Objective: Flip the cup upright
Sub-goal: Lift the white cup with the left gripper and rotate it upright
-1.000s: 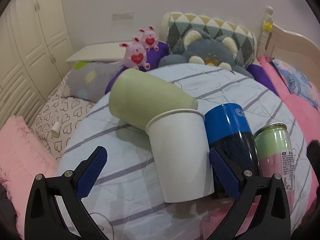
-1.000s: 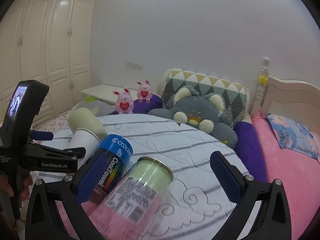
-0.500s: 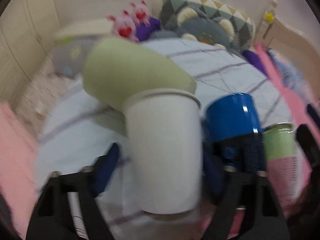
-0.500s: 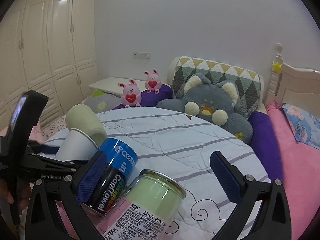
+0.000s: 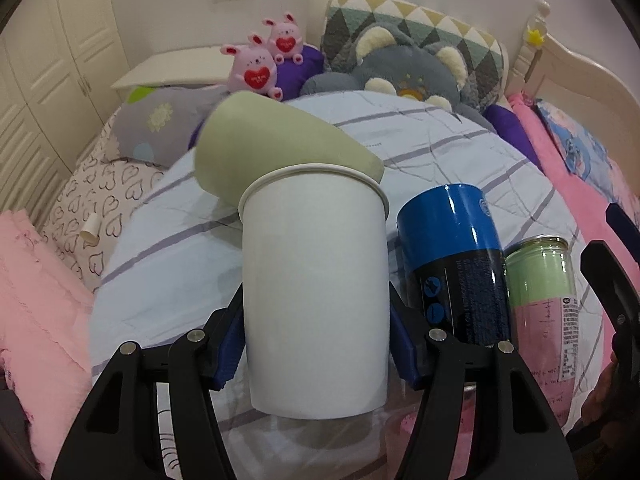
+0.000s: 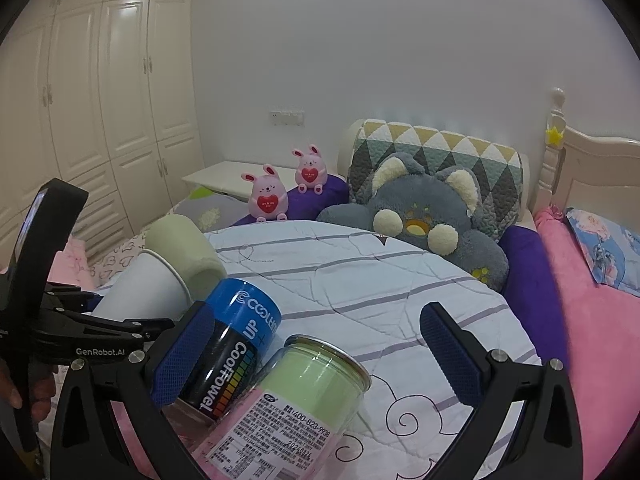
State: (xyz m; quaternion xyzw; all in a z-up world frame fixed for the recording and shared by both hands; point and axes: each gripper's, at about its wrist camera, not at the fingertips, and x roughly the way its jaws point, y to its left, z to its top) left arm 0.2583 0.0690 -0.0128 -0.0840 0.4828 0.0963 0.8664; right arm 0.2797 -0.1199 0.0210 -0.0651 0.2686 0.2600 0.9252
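Observation:
A white paper cup (image 5: 316, 296) lies on its side on the striped quilt, its rim pointing away from me. My left gripper (image 5: 314, 344) is shut on its lower body, blue pads pressed on both sides. The cup also shows at the left of the right wrist view (image 6: 144, 288), held by the left gripper (image 6: 108, 328). A pale green cup (image 5: 272, 148) lies on its side just behind it, touching its rim. My right gripper (image 6: 316, 344) is open and empty, above a green-and-pink jar (image 6: 296, 404).
A blue and black Cool Towel canister (image 5: 452, 256) and the green-and-pink jar (image 5: 540, 300) lie to the right of the white cup. Plush toys (image 5: 404, 68), pillows and a headboard (image 6: 596, 172) stand behind. Pink bedding (image 5: 36, 288) lies to both sides.
My left gripper moved forward and closed its open jaws on the white cup. The right gripper tilted upward a little, staying open over the jar.

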